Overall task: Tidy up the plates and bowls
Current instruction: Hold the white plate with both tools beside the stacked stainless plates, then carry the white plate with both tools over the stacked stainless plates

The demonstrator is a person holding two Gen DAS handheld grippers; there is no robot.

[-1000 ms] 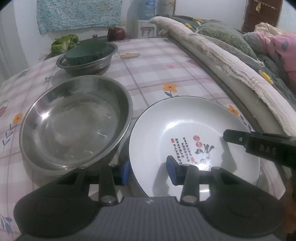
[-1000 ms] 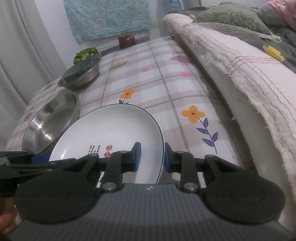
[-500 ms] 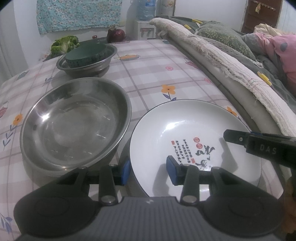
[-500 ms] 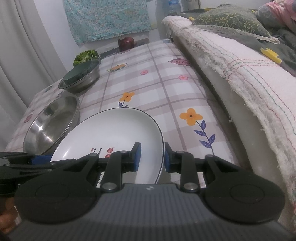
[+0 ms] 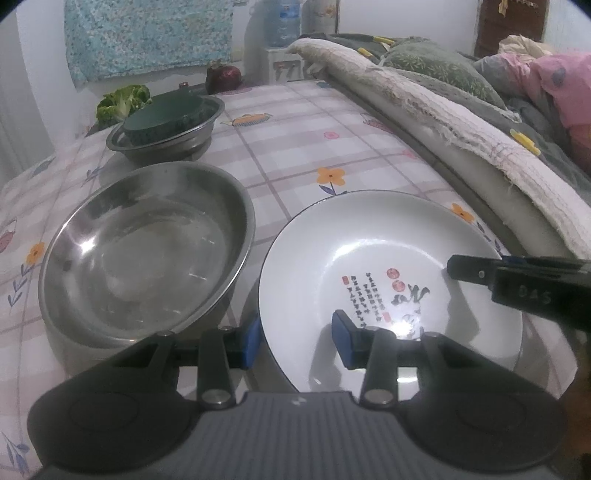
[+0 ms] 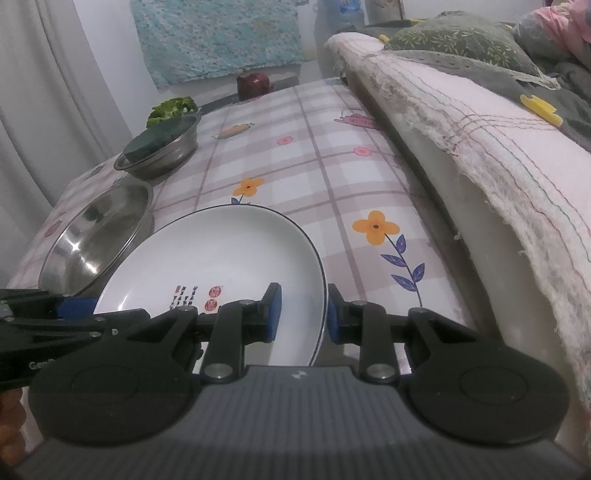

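A white plate with red and black writing is held between both grippers, just above the flowered tablecloth. My left gripper is shut on its near left rim, one blue pad outside and one on the inner face. My right gripper is shut on the right rim of the plate. A large steel bowl sits directly left of the plate. Farther back, a smaller steel bowl holds a dark green bowl.
Folded bedding and pillows run along the table's right side. Green leaves and a dark red vegetable lie at the far end. A water bottle stands behind. A curtain hangs at the left.
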